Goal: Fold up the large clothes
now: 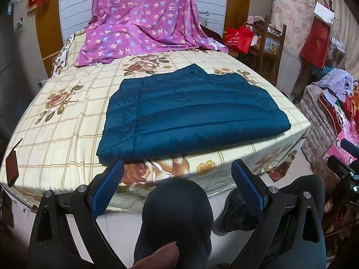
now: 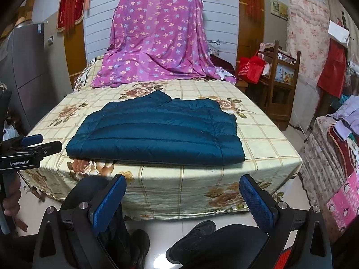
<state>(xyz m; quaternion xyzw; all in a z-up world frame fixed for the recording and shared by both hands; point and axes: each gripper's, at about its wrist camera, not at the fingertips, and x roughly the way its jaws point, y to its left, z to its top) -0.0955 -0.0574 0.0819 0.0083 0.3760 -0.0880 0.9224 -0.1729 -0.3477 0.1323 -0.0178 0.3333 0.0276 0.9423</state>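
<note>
Dark flat object (image 1: 11,165): lies at the far left edge of the left wrist view, on the bedsheet's margin; it looks like a phone or a wallet, but the fisheye bends it too much to say. It sits well apart from the garment, out of the way of any folding.

Left gripper (image 1: 177,179): low in the frame, drawn back off the bed above the person's knee (image 1: 177,201). Its blue fingers (image 1: 107,188) stand wide apart and hold nothing, a sign that it is not working the cloth at this moment.

Blue jacket (image 1: 190,112): centre of both views, lying flat on the bed (image 1: 67,123) near the front edge. It makes a compact rectangle with a doubled edge along the front and the collar pointing toward the back, so the folding looks largely or wholly done. Its place at the near edge keeps it within reach of a seated person.

Right gripper (image 2: 182,199): bottom of the right wrist view, also short of the bed, over the floor and the person's shoes (image 2: 193,235). Fingers spread, empty.

Purple flowered sheet (image 2: 157,40): upper centre, draped over something tall at the bed's far end, clear of the work area.

Red bag (image 2: 250,67): right of the bed on a wooden stand, well apart from the jacket.
</note>
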